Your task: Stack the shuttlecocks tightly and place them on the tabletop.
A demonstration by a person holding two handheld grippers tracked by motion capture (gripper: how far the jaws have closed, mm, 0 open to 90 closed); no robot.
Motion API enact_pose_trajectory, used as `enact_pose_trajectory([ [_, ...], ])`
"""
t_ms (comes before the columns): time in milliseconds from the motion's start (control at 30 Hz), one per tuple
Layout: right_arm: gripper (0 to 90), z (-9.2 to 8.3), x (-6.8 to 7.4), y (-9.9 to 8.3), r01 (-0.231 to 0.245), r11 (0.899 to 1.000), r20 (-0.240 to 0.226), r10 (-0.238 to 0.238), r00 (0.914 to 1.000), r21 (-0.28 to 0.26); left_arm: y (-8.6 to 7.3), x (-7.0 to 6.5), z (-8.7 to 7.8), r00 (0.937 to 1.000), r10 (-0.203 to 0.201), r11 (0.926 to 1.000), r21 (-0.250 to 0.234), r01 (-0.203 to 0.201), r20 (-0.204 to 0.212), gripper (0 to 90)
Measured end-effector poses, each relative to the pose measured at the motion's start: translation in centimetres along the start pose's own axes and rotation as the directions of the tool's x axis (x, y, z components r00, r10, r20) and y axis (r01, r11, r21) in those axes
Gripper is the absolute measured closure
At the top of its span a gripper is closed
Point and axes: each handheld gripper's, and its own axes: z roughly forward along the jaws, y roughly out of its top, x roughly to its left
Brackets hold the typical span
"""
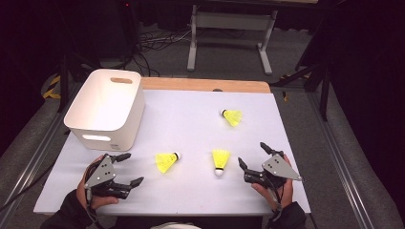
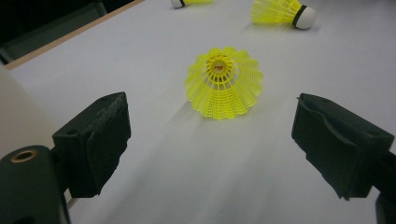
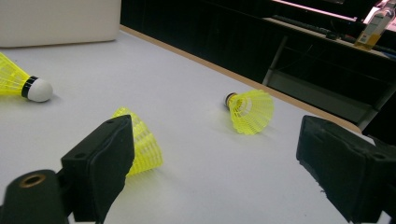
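Three yellow shuttlecocks lie on the white table top (image 1: 191, 124). The left shuttlecock (image 1: 167, 161) (image 2: 224, 81) lies just ahead of my left gripper (image 1: 133, 168) (image 2: 210, 144), its skirt facing the open, empty jaws. The middle shuttlecock (image 1: 220, 161) (image 3: 142, 147) lies just left of my right gripper (image 1: 252, 154) (image 3: 215, 168), partly hidden behind that gripper's left jaw. These jaws also stand wide apart with nothing between them. The far shuttlecock (image 1: 232, 117) (image 3: 250, 111) lies alone toward the back right.
A white plastic bin (image 1: 105, 107) (image 3: 58, 21) with handle slots stands at the table's back left corner. A wooden strip (image 1: 205, 85) runs along the far edge. Beyond it are dark floor, cables and a metal stand (image 1: 229, 28).
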Motion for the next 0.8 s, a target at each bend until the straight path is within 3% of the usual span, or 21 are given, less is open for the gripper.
enact_pose_trajectory([
  [267,12.3,-0.1,-0.4,-0.1,-0.016,1.000,0.013,0.016,0.9998,0.000,0.0,-0.3,0.1,0.9999,0.005,1.0000,0.003,-0.005,0.009,14.3],
  [500,12.8,0.0,-0.3,-0.1,-0.013,1.000,0.033,0.013,0.9994,0.011,0.3,-1.0,0.3,0.9981,0.023,0.9997,0.007,-0.023,0.057,20.3],
  [667,13.2,0.1,-0.2,0.0,-0.006,1.000,0.034,0.006,0.9994,0.008,0.4,-2.5,1.5,0.9947,0.026,0.9977,0.060,-0.032,0.100,23.5],
  [700,13.5,0.2,-0.1,0.0,-0.003,1.000,0.031,0.003,0.9995,0.013,0.7,-3.0,2.3,0.9918,0.030,0.9959,0.081,-0.040,0.124,23.9],
  [800,14.2,0.4,0.0,0.0,0.001,1.000,0.030,-0.002,0.9995,0.022,1.3,-3.4,3.9,0.9892,0.051,0.9906,0.119,-0.068,0.137,28.2],
])
